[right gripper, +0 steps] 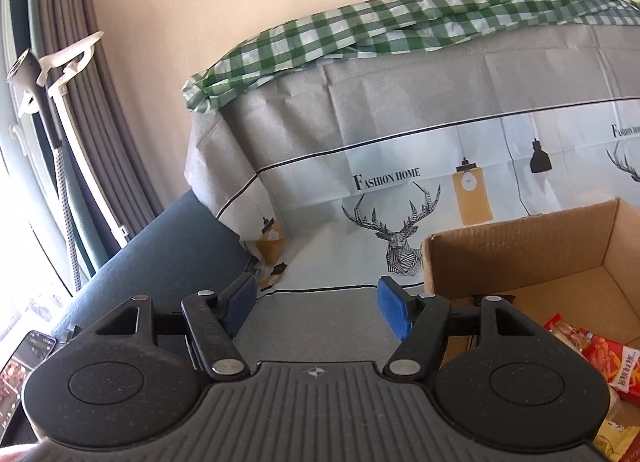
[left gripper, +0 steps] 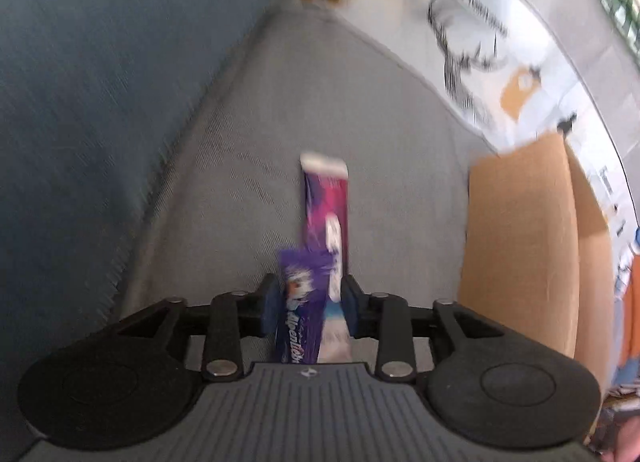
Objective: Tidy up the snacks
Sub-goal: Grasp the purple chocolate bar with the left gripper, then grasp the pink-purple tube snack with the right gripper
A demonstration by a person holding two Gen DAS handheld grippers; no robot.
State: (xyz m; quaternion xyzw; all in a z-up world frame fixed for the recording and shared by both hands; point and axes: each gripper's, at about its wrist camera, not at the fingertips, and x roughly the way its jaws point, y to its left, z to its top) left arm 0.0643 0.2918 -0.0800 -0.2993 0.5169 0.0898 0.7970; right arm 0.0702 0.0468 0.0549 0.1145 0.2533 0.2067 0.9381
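While the left gripper [left gripper: 310, 296] clamps two purple snack sticks [left gripper: 324, 222] above the grey sofa seat [left gripper: 240, 182] beside the cardboard box [left gripper: 520, 242], the right gripper [right gripper: 316, 302] stands open and unloaded beside the same box, which holds red snack packets [right gripper: 600, 358].

Purple foil candy stick pack with white lettering [left gripper: 306, 314]: held upright between two blue pads, its lower end hidden behind the gripper body; blurred.

Long purple-and-pink wrapper with a white crimped end [left gripper: 325, 206]: seen just behind the first pack, extending away over grey fabric; whether it is gripped too cannot be told.

Open brown corrugated cardboard box [right gripper: 520, 246]: set on the grey surface against a deer-printed cloth.

Red-and-orange printed snack packets [right gripper: 600, 358]: lying inside the box, at its near corner, overlapping one another.
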